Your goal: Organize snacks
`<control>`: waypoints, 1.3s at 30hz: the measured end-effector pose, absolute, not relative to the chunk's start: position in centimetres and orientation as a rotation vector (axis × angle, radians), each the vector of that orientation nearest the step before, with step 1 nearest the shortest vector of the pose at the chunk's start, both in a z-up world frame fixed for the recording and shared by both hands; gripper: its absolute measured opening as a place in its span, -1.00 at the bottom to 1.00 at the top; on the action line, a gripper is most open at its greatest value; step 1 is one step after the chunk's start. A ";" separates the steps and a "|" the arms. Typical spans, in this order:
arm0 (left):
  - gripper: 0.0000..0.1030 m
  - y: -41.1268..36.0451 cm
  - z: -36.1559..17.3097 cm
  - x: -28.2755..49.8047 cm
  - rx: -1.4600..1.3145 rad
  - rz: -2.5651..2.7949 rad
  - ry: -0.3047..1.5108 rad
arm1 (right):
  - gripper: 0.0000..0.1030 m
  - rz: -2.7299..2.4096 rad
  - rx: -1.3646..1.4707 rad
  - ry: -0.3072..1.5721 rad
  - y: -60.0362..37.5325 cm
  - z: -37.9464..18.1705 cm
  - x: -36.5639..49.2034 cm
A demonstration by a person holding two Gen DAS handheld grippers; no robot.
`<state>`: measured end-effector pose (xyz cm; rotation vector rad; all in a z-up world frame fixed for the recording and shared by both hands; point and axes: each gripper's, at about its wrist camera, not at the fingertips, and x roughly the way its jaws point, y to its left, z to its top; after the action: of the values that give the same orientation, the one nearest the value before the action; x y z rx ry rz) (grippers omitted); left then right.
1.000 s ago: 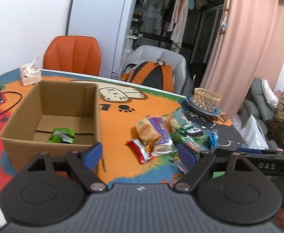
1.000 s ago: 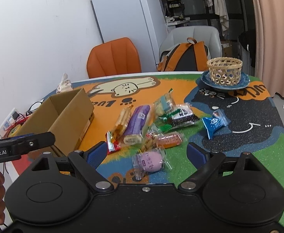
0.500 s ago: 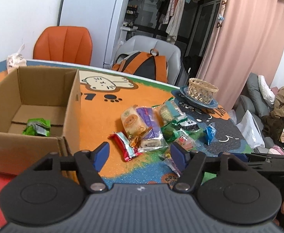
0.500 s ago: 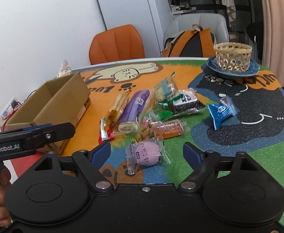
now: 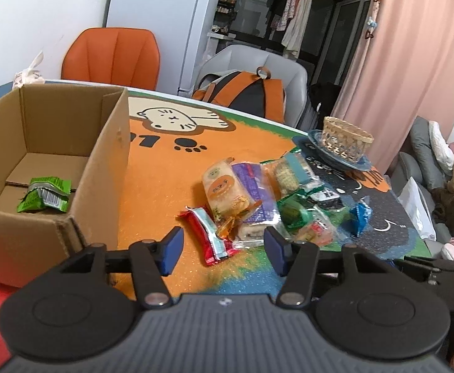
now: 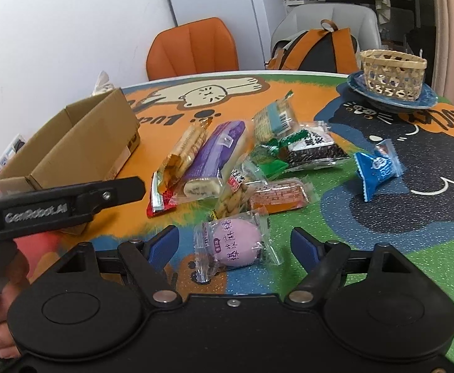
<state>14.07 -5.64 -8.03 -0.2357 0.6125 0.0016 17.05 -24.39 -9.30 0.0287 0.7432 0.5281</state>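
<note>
An open cardboard box (image 5: pixel 108 168) stands at the left of the table with one green snack packet (image 5: pixel 45 193) inside; the box also shows in the right wrist view (image 6: pixel 80 146). A pile of wrapped snacks lies mid-table. My left gripper (image 5: pixel 223 250) is open and empty, its fingers on either side of a red packet (image 5: pixel 209 234). My right gripper (image 6: pixel 234 247) is open and empty, with a pink egg-shaped snack (image 6: pixel 234 242) between its fingers. Beyond it lie a purple roll (image 6: pixel 214 158), an orange bar (image 6: pixel 278 197) and a blue packet (image 6: pixel 377 166).
A wicker basket (image 6: pixel 393 73) sits on a blue plate (image 6: pixel 425 101) at the table's far right. An orange chair (image 5: pixel 112 57) and a grey chair with a backpack (image 5: pixel 245 90) stand behind the table. The left gripper's body (image 6: pixel 56 208) crosses the right wrist view at left.
Both grippers have moved forward and down toward the snack pile. The left one swung right, away from the box, to the red packet. The pink snack now sits between the right fingers.
</note>
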 end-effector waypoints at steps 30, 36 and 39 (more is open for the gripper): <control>-0.62 -6.2 -10.8 17.0 -0.221 0.048 0.662 | 0.03 0.446 0.034 0.727 -27.1 -9.0 17.5; -0.69 -5.9 -10.8 16.0 -0.225 0.029 0.669 | 0.38 0.447 0.014 0.717 -26.3 -9.3 17.6; -0.70 -6.0 -10.8 15.5 -0.223 0.020 0.669 | 0.39 0.447 0.002 0.722 -25.9 -9.6 17.5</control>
<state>15.55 -5.95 -10.83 -0.2231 0.6689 0.0198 17.50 -25.88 -9.63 0.0021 0.7216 0.4471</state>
